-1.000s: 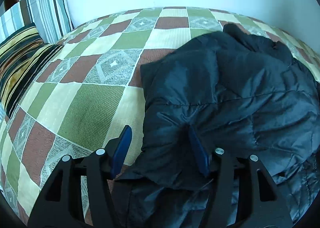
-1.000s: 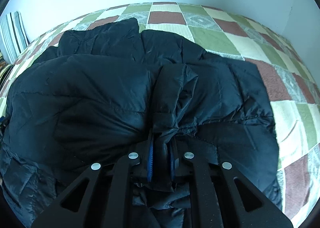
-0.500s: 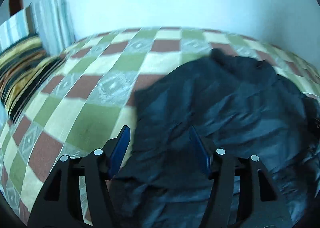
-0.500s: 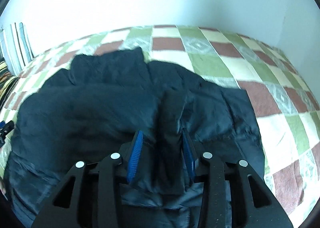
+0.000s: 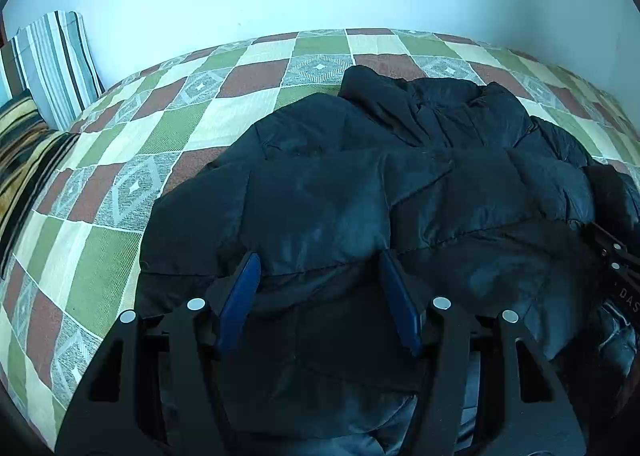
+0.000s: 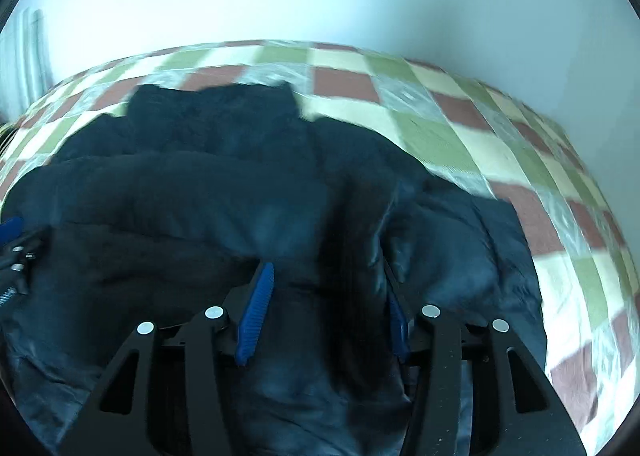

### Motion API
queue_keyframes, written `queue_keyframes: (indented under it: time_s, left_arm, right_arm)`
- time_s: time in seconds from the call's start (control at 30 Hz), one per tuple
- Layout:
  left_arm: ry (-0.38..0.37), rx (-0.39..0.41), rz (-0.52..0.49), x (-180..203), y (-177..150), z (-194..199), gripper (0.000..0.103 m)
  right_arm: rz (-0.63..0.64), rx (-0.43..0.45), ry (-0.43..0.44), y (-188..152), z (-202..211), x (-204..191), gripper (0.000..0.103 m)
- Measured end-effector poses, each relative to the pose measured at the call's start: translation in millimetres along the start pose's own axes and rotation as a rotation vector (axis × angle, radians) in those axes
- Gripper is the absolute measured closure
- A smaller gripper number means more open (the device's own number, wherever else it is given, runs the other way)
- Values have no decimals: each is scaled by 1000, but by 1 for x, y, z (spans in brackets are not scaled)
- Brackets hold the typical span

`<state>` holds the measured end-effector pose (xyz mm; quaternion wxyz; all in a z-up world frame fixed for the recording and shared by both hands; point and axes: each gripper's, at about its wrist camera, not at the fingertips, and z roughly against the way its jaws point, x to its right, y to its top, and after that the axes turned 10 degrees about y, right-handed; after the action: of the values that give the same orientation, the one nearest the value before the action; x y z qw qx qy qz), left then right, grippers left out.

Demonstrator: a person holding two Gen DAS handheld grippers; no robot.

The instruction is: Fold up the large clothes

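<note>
The dark padded jacket (image 5: pixel 360 192) is spread crosswise on the bed (image 5: pixel 100 192), directly under both grippers. The left gripper (image 5: pixel 320 296) is held open above it; the right gripper (image 6: pixel 326 304), whose fingers have just been opening, straddles a raised fold unclamped.

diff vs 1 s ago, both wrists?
Right gripper: its jaws, shut on a fold of the black puffer jacket a second ago, have just been opening; the fold lies loose between them, let go. Left gripper shifted from the jacket's left edge to over its middle, jaws open throughout. The jacket stays on the checkered bedspread, pillows unchanged.
</note>
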<state>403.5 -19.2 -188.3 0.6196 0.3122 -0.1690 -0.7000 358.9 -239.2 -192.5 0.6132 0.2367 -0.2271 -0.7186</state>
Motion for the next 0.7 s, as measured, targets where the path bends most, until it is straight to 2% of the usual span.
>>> queue_keyframes:
  time_s: [0.07,0.17,0.23,0.5,0.57,0.63,0.7]
  left_arm:
    - [-17,-4,10,-3,0,-1,41]
    - [-22,-7,14,-4,-1,-2,41]
    - [-22,-3,7,-2,-2,-1,41]
    - [-4,-14,-25,4,-9,-7,39]
    - [-9,-8,-18,1,-8,-4,40]
    - [-13,-9,-14,0,-7,-2,40]
    - [-7,-7,-16,1,-7,-2,40]
  right_arm:
    - [-33,-24,2,-5,0,14,74]
    - [-66,-41,54,-11,4,28,89]
    - [-74,-51,71,-15,9,30,93]
    - [-46,-55,53,-24,18,26,91]
    - [-42,-19,21,-19,34,24,78]
    - [-48,52,4,-11,53,22,64]
    - [-50,97,42,1,64,15,63]
